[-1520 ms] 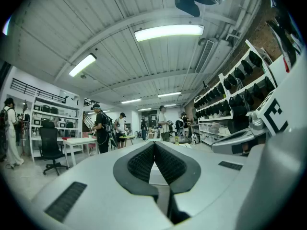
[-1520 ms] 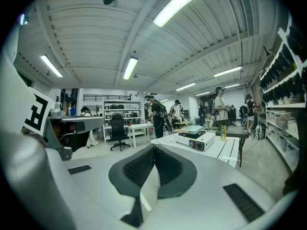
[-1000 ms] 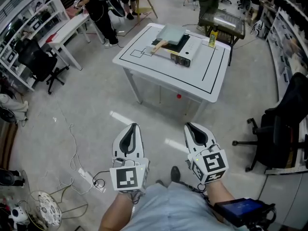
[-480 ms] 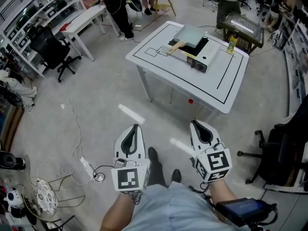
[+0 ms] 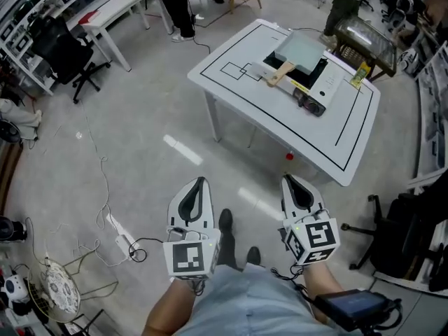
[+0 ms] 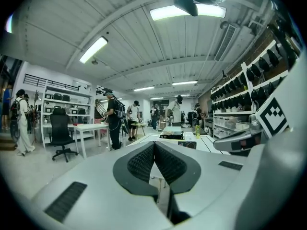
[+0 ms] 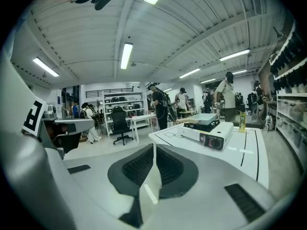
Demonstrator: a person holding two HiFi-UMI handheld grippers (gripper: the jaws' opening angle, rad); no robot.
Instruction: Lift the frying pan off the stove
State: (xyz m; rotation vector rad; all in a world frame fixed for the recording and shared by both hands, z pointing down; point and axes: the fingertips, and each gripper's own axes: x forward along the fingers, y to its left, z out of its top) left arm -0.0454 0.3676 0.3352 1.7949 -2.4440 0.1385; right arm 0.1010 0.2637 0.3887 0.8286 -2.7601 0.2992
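On the white table (image 5: 241,93) across the open floor (image 5: 140,131), the frying pan (image 5: 302,49) sits squarely on the stove (image 5: 318,93). It is a pale, square pan. Its wooden handle (image 5: 280,74) juts past the stove's edge, toward the rectangles marked out on the tabletop.

As far as the views show, none of the task is done. The pan is not lifted and neither claw is anywhere near it. The walk up to the table, the grasp and the lift are all left.

The left claw (image 5: 201,180) and right claw (image 5: 287,178) are held low in front of the person's body, side by side above the floor. Each has its jaws pressed together with nothing between them.

In the head view the pan lies well apart from both, ahead and off to the right, rather more in line with the right claw. The right gripper view agrees: beyond the closed tips of the right claw (image 7: 154,145), the pan (image 7: 208,118) shows up and to the right, on the stove (image 7: 211,133) near the table's close corner. In the left gripper view the pan (image 6: 172,130) is small and distant, just above the tips of the left claw (image 6: 154,143).

The handle looks like the natural place to take hold — and whichever claw does so will have to spread first.
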